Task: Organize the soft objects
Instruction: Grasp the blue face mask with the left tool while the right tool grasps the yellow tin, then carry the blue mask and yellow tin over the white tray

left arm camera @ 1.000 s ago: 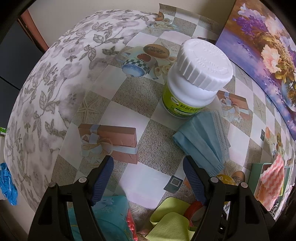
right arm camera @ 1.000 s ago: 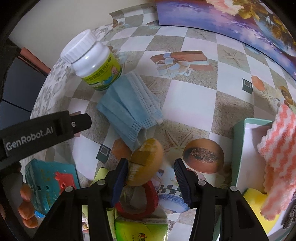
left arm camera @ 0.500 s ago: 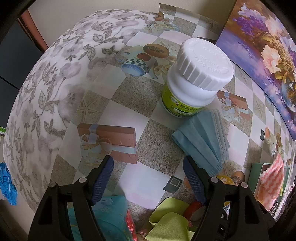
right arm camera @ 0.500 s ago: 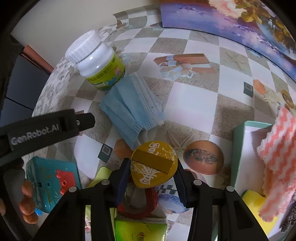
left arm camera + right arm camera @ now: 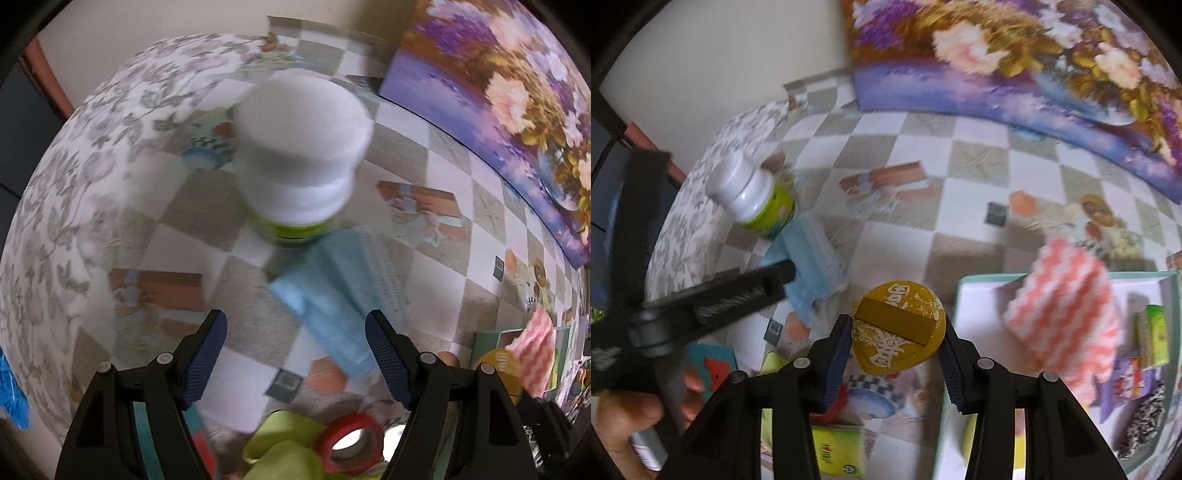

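Face mask [image 5: 332, 302], pale blue, lies flat on the checked tablecloth [image 5: 436, 173], touching the base of the white pill bottle [image 5: 301, 162] and just ahead of the left gripper [image 5: 295, 354]. That gripper hangs over it w/ jaws spread wide, nothing between the pads. Mask looks like the next soft thing to go; it'll handle feather-light & floppy, pleated, so prob. best pinched at the near folded edge or a corner, away from the bottle. Grab mid-sheet and it'll likely drape and drag; the ear loops could snag on the bottle, which looks easy to tip.

Right gripper [image 5: 895, 338] is clamped on a yellow heart-shaped piece [image 5: 897, 332] w/ white characters and a darker bar across it. Its jaws have just been closing, and the pads now press both sides of the piece. It's held off the table, near the left rim of the teal-edged box [image 5: 960, 295]. Whether it's foam-soft or stiff I can't tell; the outline isn't visibly squashed. Smooth face, so may slip if the grip eases.

Pink-and-white zigzag cloth [image 5: 1063, 314] sits in that box already, w/ other small bits at the far right, too blurred to name. Red tape roll [image 5: 351, 439] and a lime-green cloth [image 5: 284, 443] lie below the left jaws.
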`<state>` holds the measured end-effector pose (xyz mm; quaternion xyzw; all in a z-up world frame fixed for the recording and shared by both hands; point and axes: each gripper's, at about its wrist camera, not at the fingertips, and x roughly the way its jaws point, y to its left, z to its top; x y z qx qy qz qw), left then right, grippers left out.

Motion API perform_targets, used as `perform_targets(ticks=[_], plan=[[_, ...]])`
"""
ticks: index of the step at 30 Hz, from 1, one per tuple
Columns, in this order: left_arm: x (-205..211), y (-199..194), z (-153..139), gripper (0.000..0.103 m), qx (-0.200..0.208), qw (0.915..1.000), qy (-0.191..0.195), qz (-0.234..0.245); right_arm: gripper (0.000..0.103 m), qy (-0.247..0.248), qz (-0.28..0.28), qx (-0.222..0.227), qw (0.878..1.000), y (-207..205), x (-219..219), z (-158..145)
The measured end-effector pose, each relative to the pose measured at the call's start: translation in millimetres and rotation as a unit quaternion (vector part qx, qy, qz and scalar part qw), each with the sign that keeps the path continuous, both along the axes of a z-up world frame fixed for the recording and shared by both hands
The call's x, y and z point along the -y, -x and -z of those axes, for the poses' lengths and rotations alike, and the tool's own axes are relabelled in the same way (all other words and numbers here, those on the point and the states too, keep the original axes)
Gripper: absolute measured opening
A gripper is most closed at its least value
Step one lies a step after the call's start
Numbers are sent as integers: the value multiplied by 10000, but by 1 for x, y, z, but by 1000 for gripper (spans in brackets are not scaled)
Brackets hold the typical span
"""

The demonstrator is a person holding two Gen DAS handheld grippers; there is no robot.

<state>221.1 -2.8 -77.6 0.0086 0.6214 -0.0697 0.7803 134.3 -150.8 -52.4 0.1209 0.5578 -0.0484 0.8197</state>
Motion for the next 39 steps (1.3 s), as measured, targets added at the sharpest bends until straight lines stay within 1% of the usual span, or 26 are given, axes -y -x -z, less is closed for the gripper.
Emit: perform_targets(ticks=[3, 7, 9, 10, 11, 14, 15, 16, 17, 20, 22, 25, 31, 34, 35, 39], plan=[[13, -2, 9, 78, 26, 9999, -86, 92, 48, 52, 76, 84, 9999, 0, 7, -7], [27, -2, 21, 78, 43, 9996, -191, 191, 48, 54, 136, 91, 9999, 4, 18, -9], [33, -1, 25, 70, 31, 9996, -139, 236, 48, 49, 148, 81, 9998, 8, 21, -10], [36, -1, 23, 64, 74, 9996, -112, 264, 48, 43, 145, 80, 9999, 8, 21, -10], [38, -1, 22, 55, 88, 9995, -83, 296, 48, 42, 143, 80, 9999, 8, 20, -10], [42, 2, 20, 41, 97, 9993, 5, 360, 48, 49, 132, 83, 9999, 8, 18, -10], [42, 2, 19, 38, 93, 9993, 29, 367, 48, 50, 129, 88, 9999, 8, 18, -10], [44, 3, 19, 32, 81, 9993, 60, 372, 48, 52, 125, 97, 9999, 9, 18, -11], [45, 3, 18, 29, 64, 9993, 78, 370, 48, 55, 123, 102, 9999, 9, 18, -12], [45, 3, 14, 23, 63, 9994, 52, 337, 48, 61, 126, 125, 9998, 11, 19, -15], [41, 8, 11, 21, 77, 9995, 62, 315, 48, 63, 131, 143, 9998, 13, 19, -18], [35, 14, -2, 21, 118, 9995, 113, 252, 48, 77, 134, 189, 9997, 18, 19, -25], [19, 32, -36, 20, 304, 9992, 215, 159, 48, 145, 163, 299, 9993, 33, 21, -43], [17, 38, -52, 20, 488, 9985, 199, 155, 48, 134, 241, 389, 9989, 43, 26, -55], [13, 43, -64, 20, 590, 9980, 189, 157, 48, 134, 276, 436, 9986, 48, 29, -60], [6, 53, -89, 20, 896, 9957, 166, 174, 48, 158, 425, 586, 9973, 65, 39, -77]])
